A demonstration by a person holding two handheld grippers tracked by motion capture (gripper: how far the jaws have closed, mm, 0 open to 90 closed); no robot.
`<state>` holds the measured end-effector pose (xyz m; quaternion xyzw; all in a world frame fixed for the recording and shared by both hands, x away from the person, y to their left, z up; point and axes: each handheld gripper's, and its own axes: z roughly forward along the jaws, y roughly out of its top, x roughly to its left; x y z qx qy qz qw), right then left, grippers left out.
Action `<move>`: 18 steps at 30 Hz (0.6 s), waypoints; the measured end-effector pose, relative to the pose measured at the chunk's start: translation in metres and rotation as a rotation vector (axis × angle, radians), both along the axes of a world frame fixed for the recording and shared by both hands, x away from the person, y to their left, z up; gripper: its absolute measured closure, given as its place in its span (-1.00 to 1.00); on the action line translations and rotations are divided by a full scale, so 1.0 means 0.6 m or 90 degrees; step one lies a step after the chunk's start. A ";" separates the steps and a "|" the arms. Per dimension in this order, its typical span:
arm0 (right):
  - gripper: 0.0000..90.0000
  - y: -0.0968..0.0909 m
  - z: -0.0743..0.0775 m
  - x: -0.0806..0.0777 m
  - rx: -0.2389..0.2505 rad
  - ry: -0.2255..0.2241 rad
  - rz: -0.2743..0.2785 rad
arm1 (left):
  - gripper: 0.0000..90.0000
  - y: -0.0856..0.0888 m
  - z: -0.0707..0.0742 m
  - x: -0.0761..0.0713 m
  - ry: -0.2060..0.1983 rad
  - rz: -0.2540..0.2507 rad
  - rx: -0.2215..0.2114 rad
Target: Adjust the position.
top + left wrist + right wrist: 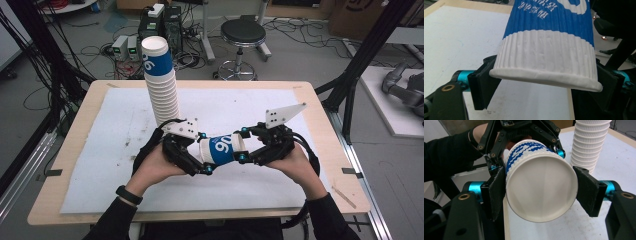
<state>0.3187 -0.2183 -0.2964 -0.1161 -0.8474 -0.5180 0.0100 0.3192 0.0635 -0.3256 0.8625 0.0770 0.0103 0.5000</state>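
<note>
While both the left gripper (200, 162) and right gripper (248, 145) clamp one blue-and-white paper cup (223, 149) above the table's near edge (200, 214), over-squeezing could crush it, or jolt the far cup stack (161, 82).

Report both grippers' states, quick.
Left gripper: closed on the rim end of the paper cup.
Right gripper: closed on the cup's base end.
</note>
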 end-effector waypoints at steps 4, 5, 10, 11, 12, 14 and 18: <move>-0.38 0.009 -0.006 0.000 -0.034 0.001 -0.007 | -0.58 -0.001 -0.001 0.000 0.001 0.005 0.010; -0.38 0.009 -0.006 0.000 -0.034 0.001 -0.007 | -0.58 -0.001 -0.001 0.000 -0.002 0.005 0.016; -0.36 0.010 -0.007 0.001 -0.040 0.002 -0.007 | -0.58 0.000 0.000 0.001 -0.006 0.005 0.010; -0.35 0.008 -0.007 0.002 -0.039 0.006 -0.005 | -0.58 0.000 -0.001 0.001 -0.006 0.004 0.004; -0.34 0.007 -0.006 0.002 -0.035 0.006 -0.004 | -0.59 0.000 -0.001 0.001 -0.004 0.002 -0.003; -0.34 0.004 -0.004 0.003 -0.020 0.004 0.002 | -0.62 0.002 -0.001 0.001 -0.005 0.004 -0.023; -0.32 -0.002 0.000 0.004 0.001 0.004 0.006 | -0.66 0.004 0.000 0.001 0.004 0.007 -0.058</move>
